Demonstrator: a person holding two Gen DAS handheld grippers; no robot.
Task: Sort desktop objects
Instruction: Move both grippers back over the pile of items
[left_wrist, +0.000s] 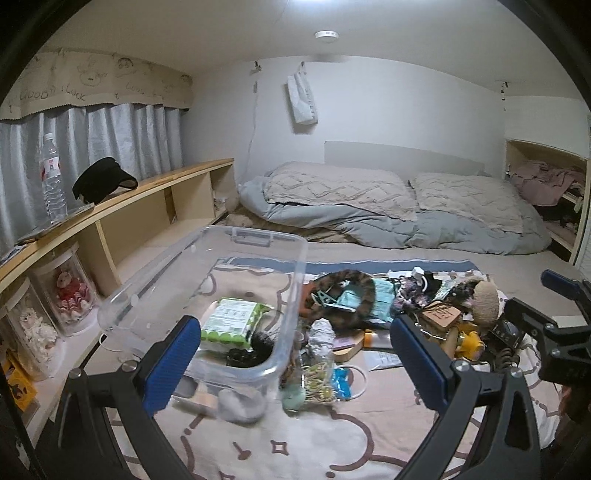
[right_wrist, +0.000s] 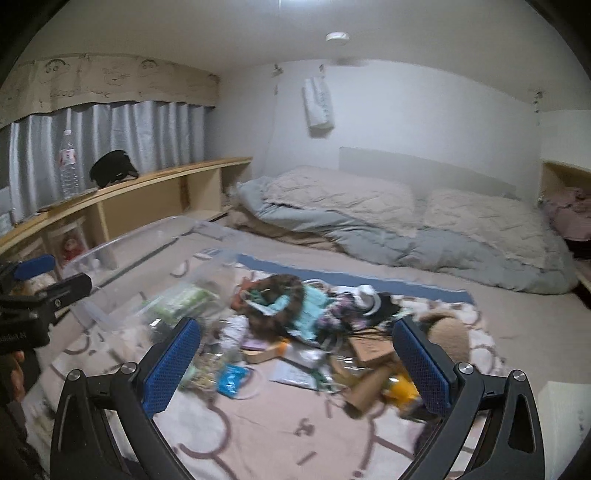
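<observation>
A clear plastic bin (left_wrist: 295, 258) (right_wrist: 110, 254) sits on the patterned blanket at left, holding a green wipes pack (left_wrist: 232, 319) and a black hair claw (left_wrist: 242, 356). Right of it lies a pile of small things: a brown furry ring (left_wrist: 354, 295) (right_wrist: 284, 299), a teal pouch (left_wrist: 380, 299), a blue packet (left_wrist: 341, 382) (right_wrist: 231, 376), a leather tag (left_wrist: 441, 315), a tan plush (left_wrist: 484, 299) (right_wrist: 448, 336). My left gripper (left_wrist: 295, 358) hangs open over the bin's near corner. My right gripper (right_wrist: 295, 363) is open above the pile, holding nothing; it also shows at the left wrist view's right edge.
A wooden shelf (left_wrist: 155, 184) runs along the left wall with a water bottle (left_wrist: 53, 177) and a black visor (left_wrist: 103, 181) on top and doll jars (left_wrist: 70, 291) below. Pillows and a grey duvet (left_wrist: 388, 214) lie behind. A cubby with clothes (left_wrist: 546, 184) is at right.
</observation>
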